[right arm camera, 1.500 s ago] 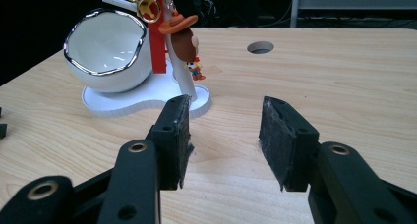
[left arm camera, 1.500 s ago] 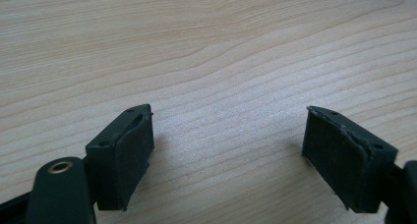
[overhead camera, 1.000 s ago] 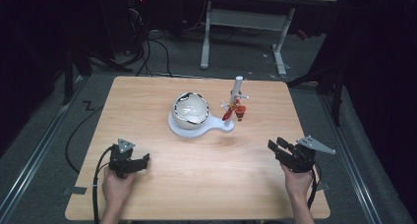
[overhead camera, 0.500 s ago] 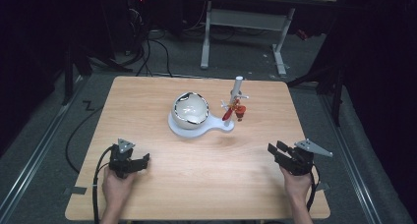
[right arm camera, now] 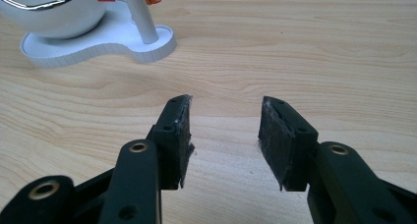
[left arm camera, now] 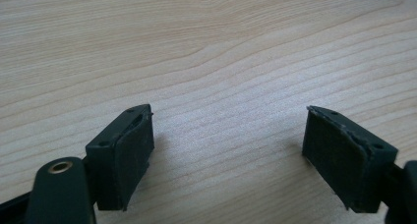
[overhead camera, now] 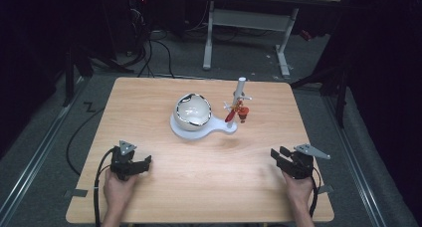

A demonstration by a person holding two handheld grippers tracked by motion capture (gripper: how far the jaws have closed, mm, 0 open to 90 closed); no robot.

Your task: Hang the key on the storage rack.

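On a pale wooden surface [overhead camera: 209, 187], both empty grippers, left gripper [overhead camera: 130, 166] wide and right gripper [overhead camera: 290, 162] narrower, should approach the white bowl stand [overhead camera: 199, 125] slowly.

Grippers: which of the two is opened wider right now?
The left gripper is wider open, with a broad stretch of bare table between its pads. The right gripper is open too, but its gap is clearly narrower.

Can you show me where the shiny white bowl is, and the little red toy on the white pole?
Shiny white round bowl [overhead camera: 193, 111], high view, its inside.
Little red toy figure [overhead camera: 237, 111], high view, its body.
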